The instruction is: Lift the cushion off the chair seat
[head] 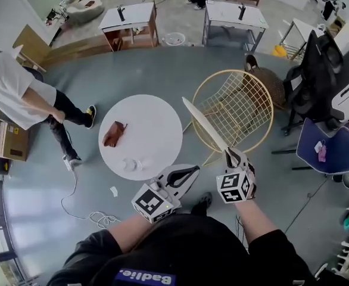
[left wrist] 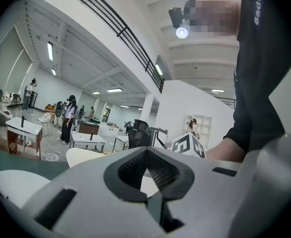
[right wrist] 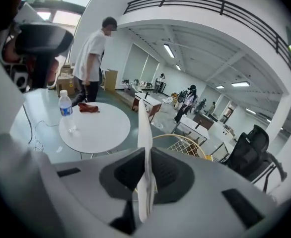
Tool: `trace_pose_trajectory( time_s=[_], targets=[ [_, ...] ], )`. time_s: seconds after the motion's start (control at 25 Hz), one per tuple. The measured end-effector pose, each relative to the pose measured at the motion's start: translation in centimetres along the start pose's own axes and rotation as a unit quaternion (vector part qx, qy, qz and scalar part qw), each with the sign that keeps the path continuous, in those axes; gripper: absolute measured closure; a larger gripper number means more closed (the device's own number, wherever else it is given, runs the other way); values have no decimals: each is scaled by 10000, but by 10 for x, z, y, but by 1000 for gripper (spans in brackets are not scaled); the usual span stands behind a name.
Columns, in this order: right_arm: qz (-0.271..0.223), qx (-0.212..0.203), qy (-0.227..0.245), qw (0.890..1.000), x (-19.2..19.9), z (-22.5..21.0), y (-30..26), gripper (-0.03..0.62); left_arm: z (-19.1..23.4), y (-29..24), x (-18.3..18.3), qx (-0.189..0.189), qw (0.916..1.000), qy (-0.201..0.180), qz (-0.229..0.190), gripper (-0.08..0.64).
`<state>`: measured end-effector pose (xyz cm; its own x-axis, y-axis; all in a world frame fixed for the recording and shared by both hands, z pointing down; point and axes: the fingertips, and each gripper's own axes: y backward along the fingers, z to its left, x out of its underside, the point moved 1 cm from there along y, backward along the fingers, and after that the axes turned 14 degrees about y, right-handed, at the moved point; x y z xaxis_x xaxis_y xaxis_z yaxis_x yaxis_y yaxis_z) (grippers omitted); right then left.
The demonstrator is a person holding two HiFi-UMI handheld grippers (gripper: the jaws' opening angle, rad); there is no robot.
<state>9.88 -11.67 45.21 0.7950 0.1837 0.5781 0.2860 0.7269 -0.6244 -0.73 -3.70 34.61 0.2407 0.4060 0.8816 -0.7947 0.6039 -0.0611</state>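
The cushion [head: 203, 123] is a thin white pad, seen edge-on and held up in the air in front of the yellow wire chair [head: 246, 103]. My right gripper [head: 231, 155] is shut on its near edge. In the right gripper view the cushion [right wrist: 144, 133] stands upright between the jaws, above the chair [right wrist: 187, 144], whose wire seat is bare. My left gripper [head: 189, 173] hovers just left of the right one, with its jaws together and nothing between them. In the left gripper view its jaws [left wrist: 148, 155] meet, and the right gripper's marker cube [left wrist: 187, 145] shows beyond them.
A round white table [head: 156, 118] stands left of the chair with a reddish cloth [head: 114, 134] and a water bottle [right wrist: 66, 110] on it. A person [head: 13, 88] stands at far left. A black office chair [head: 314, 76] and a blue chair [head: 329, 148] are on the right. A cable [head: 97, 219] lies on the floor.
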Motion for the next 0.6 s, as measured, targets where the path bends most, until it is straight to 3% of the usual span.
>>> trace_pose_trajectory(
  time_s=[0.4,0.6],
  targets=[
    [-879,-398,-1059,9897,-47,12,73,548,-25,17,4,146,9996,-207,95,546],
    [-1243,-545,-1288,9823,-68,18,100,548,-34,17,-4,237,9993,-261,77,546]
  ],
)
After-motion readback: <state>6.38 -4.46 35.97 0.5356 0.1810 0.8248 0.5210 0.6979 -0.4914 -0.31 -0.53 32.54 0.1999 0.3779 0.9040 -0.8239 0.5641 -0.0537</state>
